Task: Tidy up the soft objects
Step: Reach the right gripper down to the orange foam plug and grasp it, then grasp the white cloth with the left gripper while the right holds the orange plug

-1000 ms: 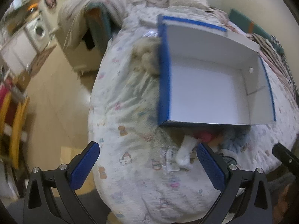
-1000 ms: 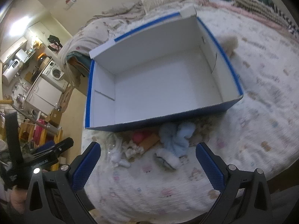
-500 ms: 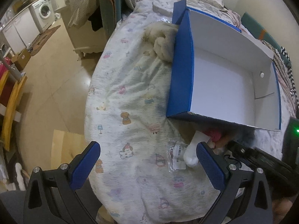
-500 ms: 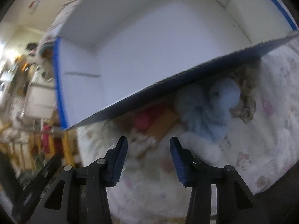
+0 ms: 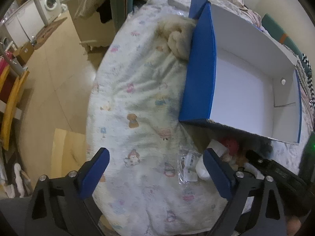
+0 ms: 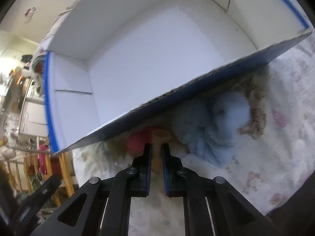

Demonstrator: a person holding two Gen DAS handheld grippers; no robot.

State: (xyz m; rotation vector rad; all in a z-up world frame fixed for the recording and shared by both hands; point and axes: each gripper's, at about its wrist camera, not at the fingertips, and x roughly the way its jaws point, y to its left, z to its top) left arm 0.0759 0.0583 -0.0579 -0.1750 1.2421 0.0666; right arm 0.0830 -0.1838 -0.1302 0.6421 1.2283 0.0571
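Observation:
A blue box with a white inside (image 5: 198, 74) (image 6: 149, 59) lies open on the bed. In front of its near wall lies a pile of soft toys: a light blue plush (image 6: 214, 125), a red one (image 6: 136, 140) (image 5: 231, 144) and a tan one (image 6: 158, 137). My right gripper (image 6: 156, 147) is shut on the tan toy, low against the pile; it also shows in the left wrist view (image 5: 261, 163). My left gripper (image 5: 155, 157) is open and empty above the bedsheet, left of the pile. A beige fluffy plush (image 5: 177, 37) lies against the box's left outer wall.
A clear plastic packet with a label (image 5: 190, 165) and a white item (image 5: 202, 168) lie on the patterned sheet (image 5: 133, 102) near the pile. The bed's edge drops to the wooden floor (image 5: 55, 74) at left. A washing machine (image 5: 50, 2) stands far left.
My right gripper has dropped toward the pile and closed from wide open to shut on the tan toy. My left gripper has shifted so the box's left side shows more.

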